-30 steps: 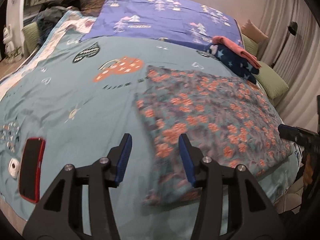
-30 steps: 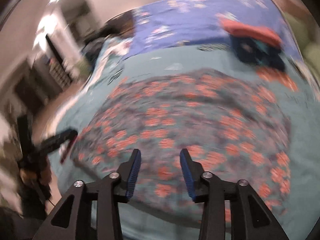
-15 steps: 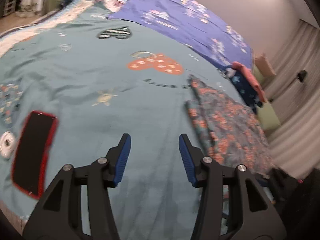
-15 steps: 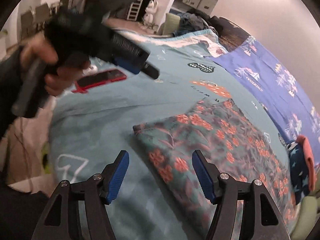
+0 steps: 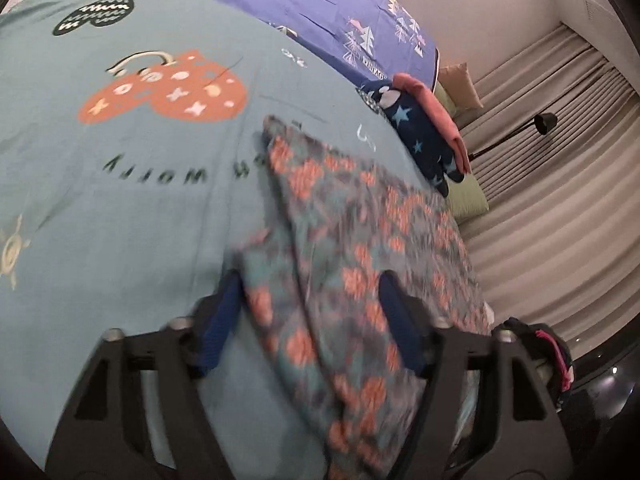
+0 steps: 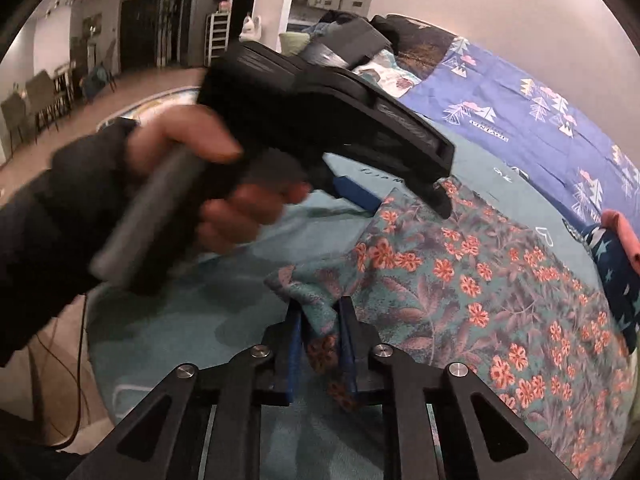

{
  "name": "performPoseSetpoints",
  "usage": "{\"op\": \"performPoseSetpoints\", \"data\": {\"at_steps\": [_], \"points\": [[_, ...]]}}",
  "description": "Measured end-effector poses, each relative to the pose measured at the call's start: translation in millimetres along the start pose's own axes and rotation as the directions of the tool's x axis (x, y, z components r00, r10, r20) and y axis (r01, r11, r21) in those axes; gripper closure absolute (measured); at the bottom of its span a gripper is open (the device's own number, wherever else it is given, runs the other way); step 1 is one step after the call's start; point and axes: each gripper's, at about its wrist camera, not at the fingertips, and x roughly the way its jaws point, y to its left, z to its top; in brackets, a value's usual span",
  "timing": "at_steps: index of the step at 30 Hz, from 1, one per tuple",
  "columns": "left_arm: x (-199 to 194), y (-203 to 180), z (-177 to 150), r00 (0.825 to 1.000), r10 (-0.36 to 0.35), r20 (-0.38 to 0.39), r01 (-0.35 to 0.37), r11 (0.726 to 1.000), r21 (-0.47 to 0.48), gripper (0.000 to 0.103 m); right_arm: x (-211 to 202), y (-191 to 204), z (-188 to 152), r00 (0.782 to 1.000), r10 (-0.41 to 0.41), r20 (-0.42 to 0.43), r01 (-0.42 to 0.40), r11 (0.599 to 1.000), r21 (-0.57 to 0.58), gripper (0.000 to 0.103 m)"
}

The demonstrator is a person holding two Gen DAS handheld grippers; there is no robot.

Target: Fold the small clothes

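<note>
A teal garment with orange flowers (image 5: 360, 240) lies flat on the teal bedspread (image 5: 120, 208). My left gripper (image 5: 310, 284) hangs low over its left edge. Its jaws are closing with the cloth between them, and the blue pads do not pinch it. In the right wrist view a hand (image 6: 208, 184) holds that left tool above the garment's far corner. My right gripper (image 6: 320, 312) has its jaws closing tight on the bunched near corner of the floral garment (image 6: 460, 300), which is lifted into a small fold between the pads.
A folded navy star-print piece with a pink one on top (image 5: 424, 136) sits at the bed's far right. Beyond lie a purple sheet (image 5: 320, 12), green pillows (image 5: 466, 200), curtains and a floor lamp (image 5: 546, 122). The bed's near edge drops to the floor (image 6: 60, 344).
The left gripper swung right from bare bedspread onto the garment's left edge; the red-cased phone left its view. The right gripper's wide-open jaws closed on the garment's near corner.
</note>
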Motion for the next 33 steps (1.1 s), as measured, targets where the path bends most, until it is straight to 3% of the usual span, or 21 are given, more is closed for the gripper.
{"op": "performPoseSetpoints", "data": {"at_steps": [1, 2, 6, 10, 15, 21, 24, 33], "points": [[4, 0, 3, 1.000, 0.009, -0.014, -0.009, 1.000, 0.000, 0.094, -2, -3, 1, 1.000, 0.014, 0.005, -0.014, 1.000, 0.021, 0.089], [8, -2, 7, 0.998, 0.038, -0.040, -0.039, 0.999, -0.004, 0.094, -4, -6, 1, 1.000, 0.024, 0.011, -0.025, 0.999, 0.036, 0.090], [3, -23, 9, 0.996, 0.085, -0.019, -0.084, 0.996, 0.025, 0.094, -16, -26, 1, 0.995, 0.082, 0.061, -0.089, 0.988, 0.125, 0.092], [-8, -48, 22, 0.997, 0.083, 0.003, -0.083, 0.995, 0.049, 0.095, -31, -49, 2, 0.983, 0.136, 0.121, -0.160, 0.963, 0.217, 0.092], [-2, -103, 40, 0.997, 0.078, -0.009, -0.076, 0.989, 0.129, 0.095, -63, -78, -9, 0.968, 0.130, 0.215, -0.191, 0.936, 0.295, 0.093], [31, -179, 49, 0.992, 0.117, -0.050, -0.104, 0.970, 0.221, 0.095, -112, -133, -42, 0.943, 0.065, 0.327, -0.213, 0.872, 0.441, 0.093], [52, -217, 46, 0.991, 0.124, -0.055, -0.105, 0.957, 0.269, 0.095, -134, -168, -72, 0.929, 0.006, 0.370, -0.216, 0.820, 0.531, 0.093], [142, -313, 21, 0.977, 0.128, -0.168, -0.063, 0.936, 0.345, 0.095, -186, -231, -158, 0.909, -0.139, 0.392, -0.193, 0.693, 0.695, 0.093]]}}
